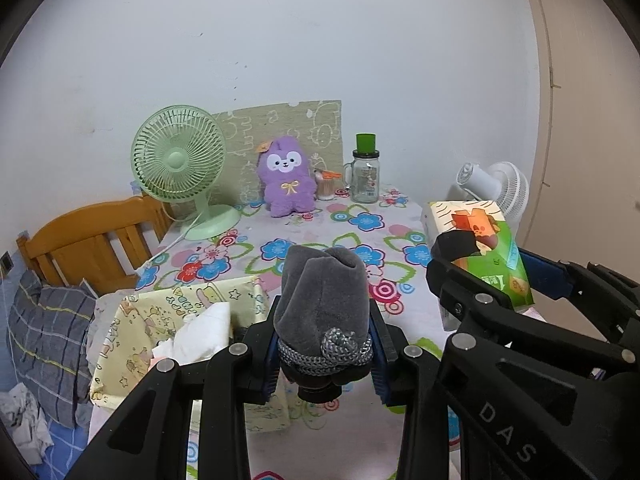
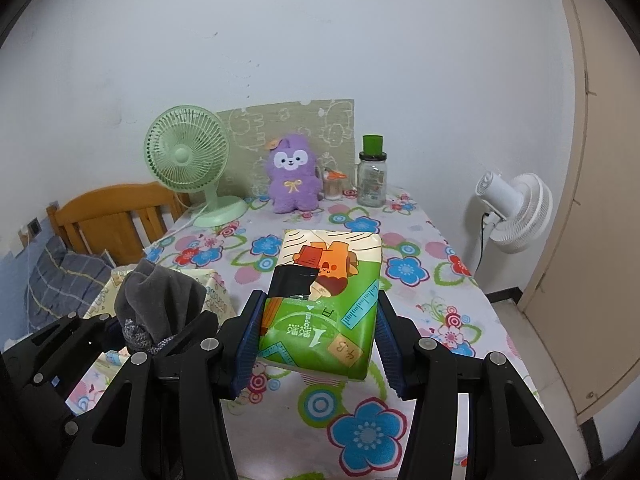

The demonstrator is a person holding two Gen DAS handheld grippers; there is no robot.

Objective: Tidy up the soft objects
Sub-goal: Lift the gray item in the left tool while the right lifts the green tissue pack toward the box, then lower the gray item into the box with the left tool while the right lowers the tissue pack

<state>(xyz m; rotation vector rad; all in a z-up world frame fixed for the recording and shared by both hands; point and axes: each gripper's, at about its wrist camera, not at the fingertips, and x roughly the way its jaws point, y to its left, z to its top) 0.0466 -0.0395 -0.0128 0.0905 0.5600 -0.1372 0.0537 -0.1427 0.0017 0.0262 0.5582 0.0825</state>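
Observation:
My left gripper (image 1: 323, 354) is shut on a grey velvet pouch (image 1: 322, 304) with a grey braided cord, held above the flowered table (image 1: 320, 240). The pouch also shows in the right wrist view (image 2: 158, 300). My right gripper (image 2: 316, 334) is shut on a green and cream tissue pack (image 2: 324, 292), held above the table; the pack also shows in the left wrist view (image 1: 486, 248). A yellow cartoon-print fabric box (image 1: 160, 328) with white cloth inside sits below and left of the pouch. A purple plush toy (image 1: 285, 178) stands at the table's far end.
A green desk fan (image 1: 180, 160) stands at the back left, a glass jar with a green lid (image 1: 366, 172) at the back right. A white floor fan (image 2: 516, 212) stands right of the table. A wooden bed headboard (image 1: 92, 236) and a plaid pillow (image 1: 48, 344) lie to the left.

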